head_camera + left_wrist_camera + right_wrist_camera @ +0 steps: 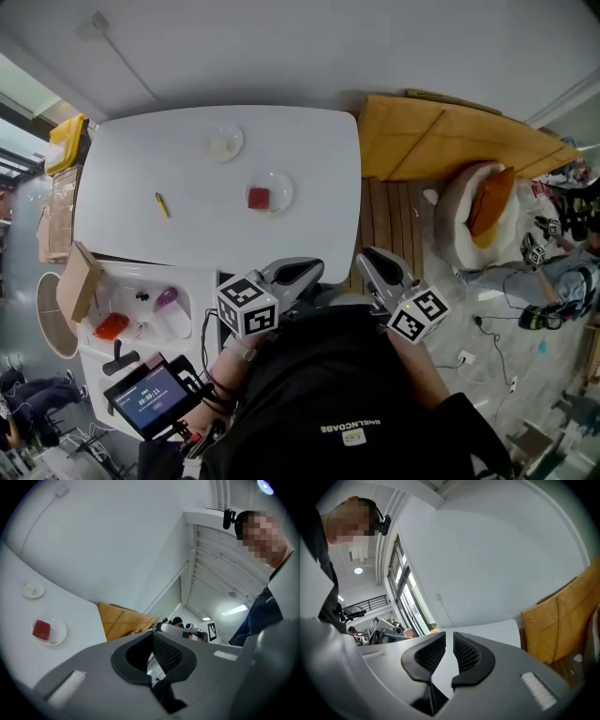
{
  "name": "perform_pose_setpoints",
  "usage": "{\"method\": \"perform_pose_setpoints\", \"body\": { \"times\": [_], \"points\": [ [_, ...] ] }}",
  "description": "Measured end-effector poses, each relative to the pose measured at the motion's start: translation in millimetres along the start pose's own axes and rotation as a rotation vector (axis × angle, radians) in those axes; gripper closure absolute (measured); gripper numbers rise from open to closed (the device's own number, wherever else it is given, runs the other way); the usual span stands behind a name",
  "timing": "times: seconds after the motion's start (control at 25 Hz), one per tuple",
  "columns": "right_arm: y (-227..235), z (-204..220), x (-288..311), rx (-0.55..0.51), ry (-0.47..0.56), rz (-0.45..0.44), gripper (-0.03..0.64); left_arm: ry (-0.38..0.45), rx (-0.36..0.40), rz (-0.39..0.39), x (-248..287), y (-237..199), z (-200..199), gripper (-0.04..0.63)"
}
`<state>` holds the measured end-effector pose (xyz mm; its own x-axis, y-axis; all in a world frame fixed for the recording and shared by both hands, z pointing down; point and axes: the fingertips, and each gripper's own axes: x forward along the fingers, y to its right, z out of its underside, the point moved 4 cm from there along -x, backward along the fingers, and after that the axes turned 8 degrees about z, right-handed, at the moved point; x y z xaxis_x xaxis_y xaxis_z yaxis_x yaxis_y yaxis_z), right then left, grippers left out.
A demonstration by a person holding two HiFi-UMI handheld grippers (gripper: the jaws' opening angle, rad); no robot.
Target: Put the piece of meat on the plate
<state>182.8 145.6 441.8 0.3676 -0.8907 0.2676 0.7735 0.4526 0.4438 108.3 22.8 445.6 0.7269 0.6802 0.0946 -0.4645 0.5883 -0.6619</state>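
Left tool (296,273) and right tool (381,268) are both closed and grip nothing. The meat (259,197) already rests on the plate (282,186). A further reach risks knocking it onto the worktop (169,131).

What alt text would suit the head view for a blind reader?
A red piece of meat lies on a clear plate on a white table. Below, a person holds the left gripper and right gripper, both shut and empty.

Yellow pen (162,205) & small dish (240,141) w/ pale lump (221,146) on white table (309,150); cardboard sheets (450,141) on floor (384,220) rt.
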Motion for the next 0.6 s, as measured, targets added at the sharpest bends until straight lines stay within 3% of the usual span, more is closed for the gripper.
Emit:
{"method": "perform_pose_setpoints", "body": {
  "times": [0.6],
  "points": [
    [-1.3,3.3,17.9,0.008,-0.041,-0.042,0.561,0.026,-0.025,-0.027,-6.9,-9.5,-4.4,0.575]
  ]
}}
